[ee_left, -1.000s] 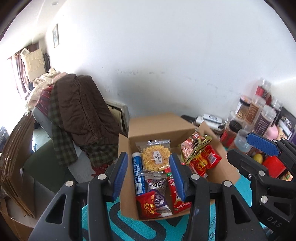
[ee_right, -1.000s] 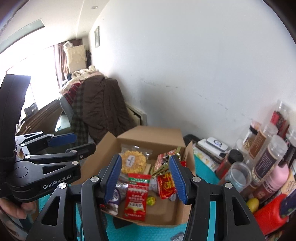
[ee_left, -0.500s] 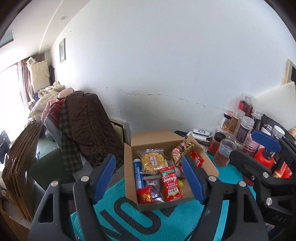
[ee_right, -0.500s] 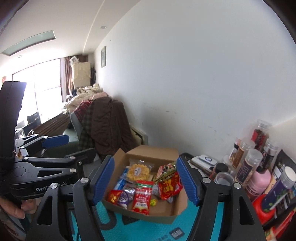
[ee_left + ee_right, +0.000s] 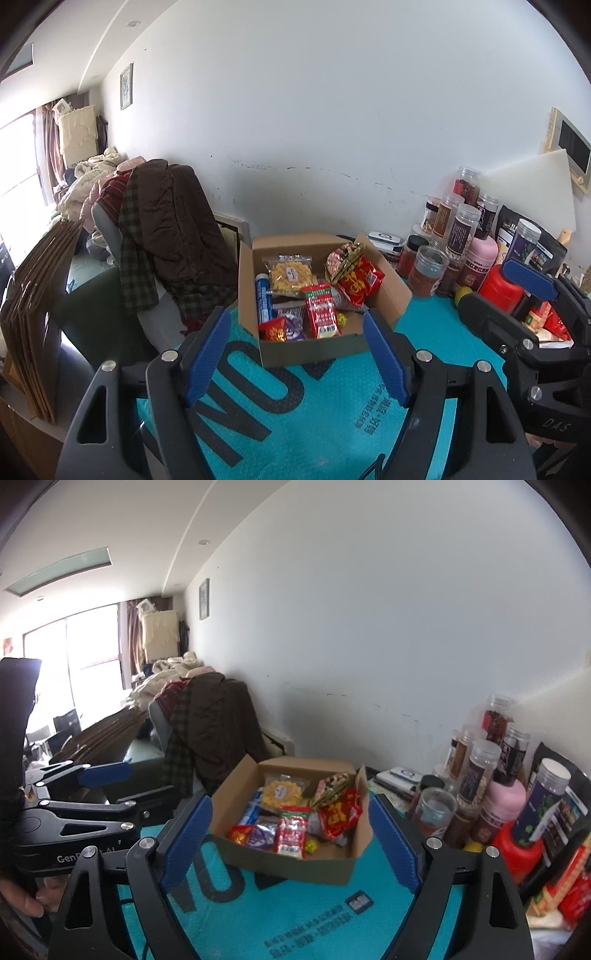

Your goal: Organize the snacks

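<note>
An open cardboard box [image 5: 391,288] [image 5: 295,864] stands on the teal mat [image 5: 314,413]. It holds several snack packets: a yellow cracker bag [image 5: 291,275], a blue tube [image 5: 264,299], a red-and-green packet [image 5: 321,312] [image 5: 291,830], a red bag [image 5: 360,280] and a red-and-purple pair at the front left [image 5: 280,328]. My left gripper [image 5: 295,350] is open and empty, held back from the box. My right gripper [image 5: 290,838] is open and empty, also back from the box.
Jars and bottles [image 5: 458,236] [image 5: 480,775] crowd the mat's right side, with a red container [image 5: 498,288]. A chair draped in dark coats [image 5: 166,229] stands left of the table. Flat cardboard [image 5: 33,295] leans at the far left. A white wall runs behind.
Both grippers have pulled back and up from the box and opened wider. The box now looks smaller and farther away.
</note>
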